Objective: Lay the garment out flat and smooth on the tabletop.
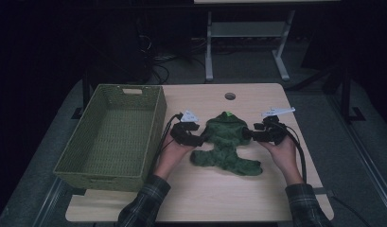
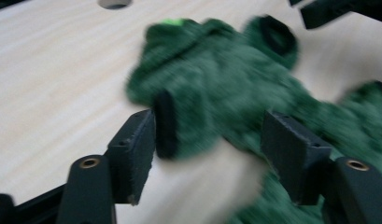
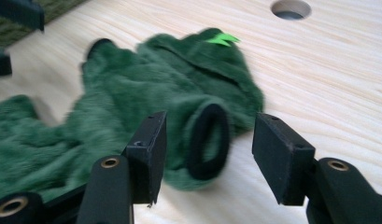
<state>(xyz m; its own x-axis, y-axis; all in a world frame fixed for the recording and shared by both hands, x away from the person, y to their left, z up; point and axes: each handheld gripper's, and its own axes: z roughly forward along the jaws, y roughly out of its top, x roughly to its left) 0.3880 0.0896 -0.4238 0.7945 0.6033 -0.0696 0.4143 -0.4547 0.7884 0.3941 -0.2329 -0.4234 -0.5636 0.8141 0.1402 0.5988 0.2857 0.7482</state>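
Green fleece garment [image 1: 225,144] lies spread flat on the pale wooden tabletop [image 1: 257,189], just right of the woven green basket [image 1: 116,137], its small bright-green tag [image 3: 221,38] toward the far edge near the round hole [image 1: 230,96]. Either side of it, the left gripper [image 1: 199,140] and right gripper [image 1: 248,134] hover at its two black-cuffed sleeves. Both sets of fingers stand spread: the left fingers [image 2: 137,149] flank one sleeve without pressing it, and the right fingers [image 3: 149,151] bracket the other black cuff [image 3: 208,140], loose between them.
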